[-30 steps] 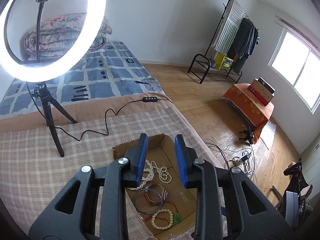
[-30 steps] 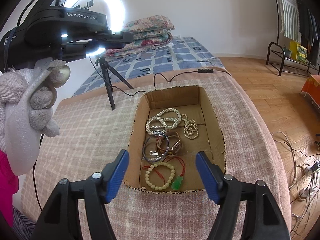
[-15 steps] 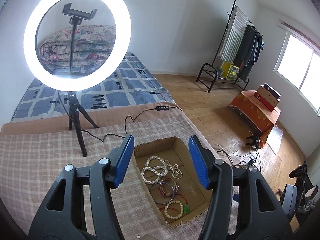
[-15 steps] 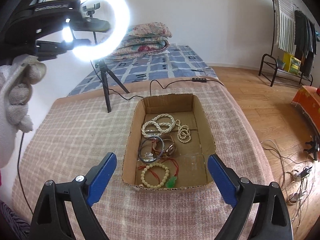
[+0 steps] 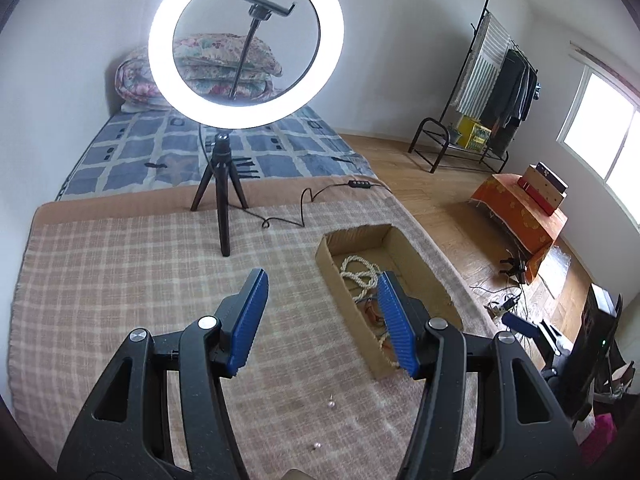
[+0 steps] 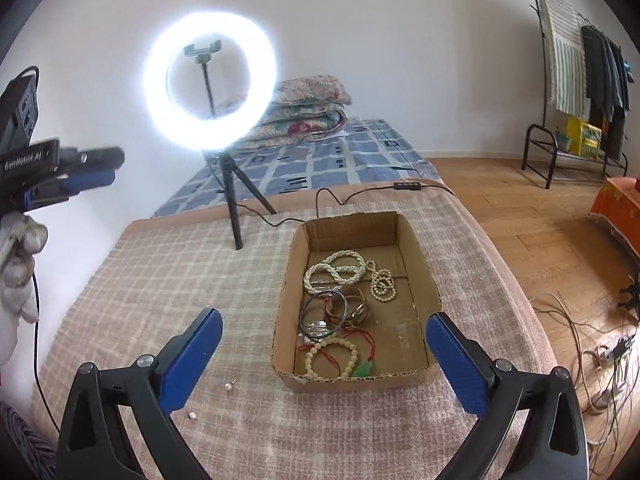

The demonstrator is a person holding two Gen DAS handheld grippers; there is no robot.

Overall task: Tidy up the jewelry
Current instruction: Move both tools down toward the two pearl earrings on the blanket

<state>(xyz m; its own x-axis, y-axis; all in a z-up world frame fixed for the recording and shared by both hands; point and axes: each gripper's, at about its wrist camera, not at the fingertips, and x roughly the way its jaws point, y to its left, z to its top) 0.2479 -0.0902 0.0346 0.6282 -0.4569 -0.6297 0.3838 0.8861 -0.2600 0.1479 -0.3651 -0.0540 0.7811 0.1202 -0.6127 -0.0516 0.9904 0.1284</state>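
Note:
A shallow cardboard box [image 6: 424, 276] sits on a checked bedspread [image 6: 168, 280]. It holds a white pearl necklace [image 6: 334, 270], dark bangles [image 6: 322, 314], a brown watch [image 6: 358, 312] and a cream bead bracelet with a green pendant [image 6: 332, 358]. Two small earrings [image 6: 229, 385] lie on the bedspread left of the box and show in the left wrist view [image 5: 331, 404]. My right gripper [image 6: 324, 360] is wide open and empty, above the box's near edge. My left gripper [image 5: 324, 320] is open and empty, left of the box [image 5: 340, 276], and shows raised at the far left of the right wrist view [image 6: 68, 172].
A lit ring light on a tripod [image 6: 210, 80] stands behind the box, its cable [image 6: 340, 200] trailing across the bedspread. Folded quilts [image 6: 304, 104] lie at the back. A clothes rack [image 6: 580, 64], an orange-draped table [image 5: 520, 212] and floor cables [image 6: 600, 344] are to the right.
Both grippers have opened wider and pulled back from the box. The left gripper moved left off the box. Two earrings have come into view on the bedspread.

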